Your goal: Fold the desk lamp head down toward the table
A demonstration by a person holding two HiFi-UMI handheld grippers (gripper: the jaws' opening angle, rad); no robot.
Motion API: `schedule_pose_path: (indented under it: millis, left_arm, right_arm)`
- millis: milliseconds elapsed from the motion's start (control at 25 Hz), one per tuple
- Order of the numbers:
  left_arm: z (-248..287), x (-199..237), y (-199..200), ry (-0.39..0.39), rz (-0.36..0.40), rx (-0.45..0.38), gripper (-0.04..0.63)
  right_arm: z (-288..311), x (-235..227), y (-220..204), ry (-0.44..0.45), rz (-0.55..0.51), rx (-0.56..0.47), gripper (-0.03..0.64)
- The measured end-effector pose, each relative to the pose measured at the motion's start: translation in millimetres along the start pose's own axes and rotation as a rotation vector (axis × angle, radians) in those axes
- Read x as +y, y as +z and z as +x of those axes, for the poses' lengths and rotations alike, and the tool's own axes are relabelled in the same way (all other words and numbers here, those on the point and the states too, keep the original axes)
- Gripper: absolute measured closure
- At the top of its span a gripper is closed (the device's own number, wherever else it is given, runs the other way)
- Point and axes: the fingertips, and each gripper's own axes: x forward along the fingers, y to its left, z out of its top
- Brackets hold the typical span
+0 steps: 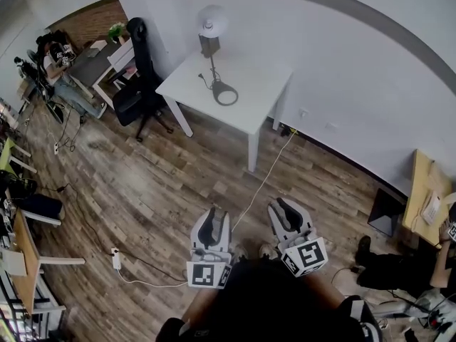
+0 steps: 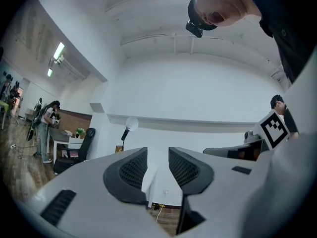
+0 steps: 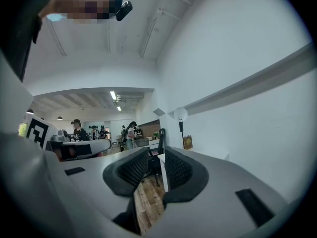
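A desk lamp [image 1: 212, 23] with a round white head stands upright at the back of a white table [image 1: 265, 84] across the room, its ring base [image 1: 225, 93] near the table's middle. I stand well back from it on the wooden floor. Low in the head view, my left gripper [image 1: 211, 216] and right gripper [image 1: 283, 209] point level toward the table. Both are open with nothing between their jaws. The left gripper view shows the lamp [image 2: 131, 124] far off, left of my left gripper [image 2: 157, 157]. In the right gripper view the lamp [image 3: 180, 115] rises above my right gripper [image 3: 157, 157].
A black office chair [image 1: 139, 84] stands left of the table. A pale cable [image 1: 265, 180] runs over the floor from the wall toward me, and a white power strip [image 1: 116, 259] lies at the left. Desks and a seated person [image 1: 60, 70] fill the far left; a wooden desk [image 1: 426, 191] is at the right.
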Motion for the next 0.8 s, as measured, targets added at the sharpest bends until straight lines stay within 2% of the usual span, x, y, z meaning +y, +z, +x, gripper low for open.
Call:
schedule_pose_path:
  millis: [40,80,800]
  left_arm:
    - [0,2,0,-0.003,-0.001,0.000,0.452]
    - [0,3,0,-0.005,0.000,0.001,0.446]
    - [-14,64,0,-0.070,-0.020,-0.004,0.446]
  right_arm:
    - [1,0,0,-0.004,-0.002,0.003,0.492]
    - [2,0,-1,-0.008,-0.002,0.006,0.486]
    - [46,40,-12,-0.051,-0.014,0.035,0.474]
